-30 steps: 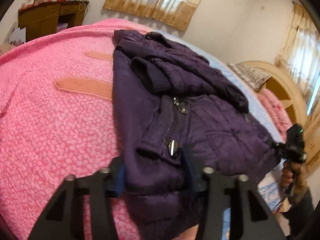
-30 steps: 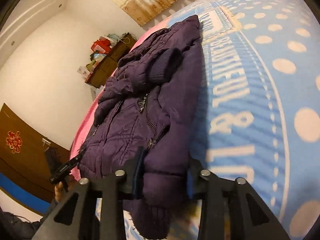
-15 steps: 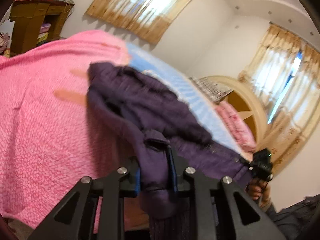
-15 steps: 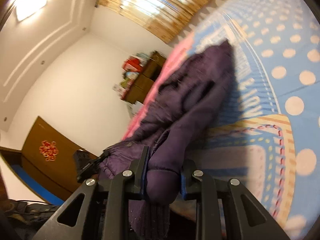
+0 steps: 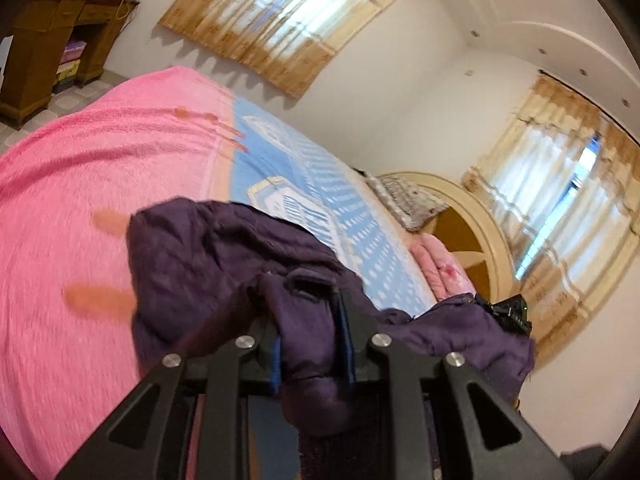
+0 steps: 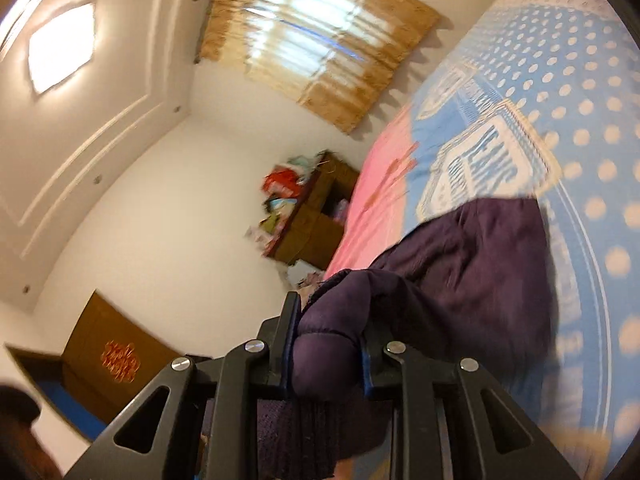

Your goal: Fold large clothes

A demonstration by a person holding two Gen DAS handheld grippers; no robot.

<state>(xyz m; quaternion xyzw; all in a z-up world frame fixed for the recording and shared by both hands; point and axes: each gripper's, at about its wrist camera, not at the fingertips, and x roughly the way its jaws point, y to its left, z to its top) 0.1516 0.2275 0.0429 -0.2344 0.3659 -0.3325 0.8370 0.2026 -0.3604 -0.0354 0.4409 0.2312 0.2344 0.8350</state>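
Note:
A dark purple padded jacket [image 5: 208, 264] lies partly on the bed, its near hem lifted. My left gripper [image 5: 310, 332] is shut on one corner of the hem. My right gripper [image 6: 326, 340] is shut on the other corner, and it shows at the right of the left wrist view [image 5: 510, 314]. The jacket's body [image 6: 472, 276] hangs from both grippers down to the bed, with the far part bunched on the cover. The hem below the grippers hides the bed's near edge.
The bed has a pink blanket [image 5: 80, 184] on one side and a blue dotted cover [image 6: 580, 152] on the other. A pillow [image 5: 404, 200] and a wooden headboard [image 5: 476, 232] stand at the bed's end. A cluttered wooden cabinet [image 5: 48, 40] stands by the wall.
Both grippers have closed on the jacket's hem and risen, tilting up. The jacket has been pulled toward me and lifted off the bed at its near end.

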